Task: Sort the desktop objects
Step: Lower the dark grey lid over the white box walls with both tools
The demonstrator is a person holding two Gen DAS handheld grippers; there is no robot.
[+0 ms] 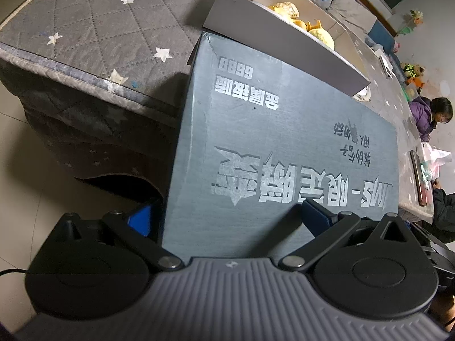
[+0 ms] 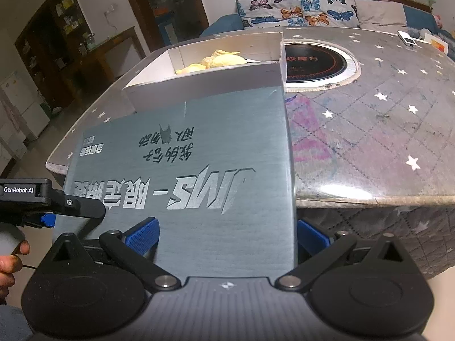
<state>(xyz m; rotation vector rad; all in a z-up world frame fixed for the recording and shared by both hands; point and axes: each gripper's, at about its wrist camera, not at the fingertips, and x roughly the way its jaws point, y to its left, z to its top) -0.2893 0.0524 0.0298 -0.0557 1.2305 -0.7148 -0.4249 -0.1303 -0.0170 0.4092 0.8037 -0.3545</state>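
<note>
Both grippers, left gripper (image 1: 227,221) and right gripper (image 2: 227,236), are straddling the near edge of the grey box lid (image 2: 184,170); clamping contact unclear. Lid is overhanging the table (image 2: 369,130): light, stiff cardboard, slick print. Beyond, box (image 2: 199,85) is holding yellow toys (image 2: 219,59).

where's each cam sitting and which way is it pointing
Left wrist: on the left gripper, looking along the grey box lid to the white box.
Right wrist: on the right gripper, facing the table; a hand shows.
Shared: lid, white box, yellow items.
</note>
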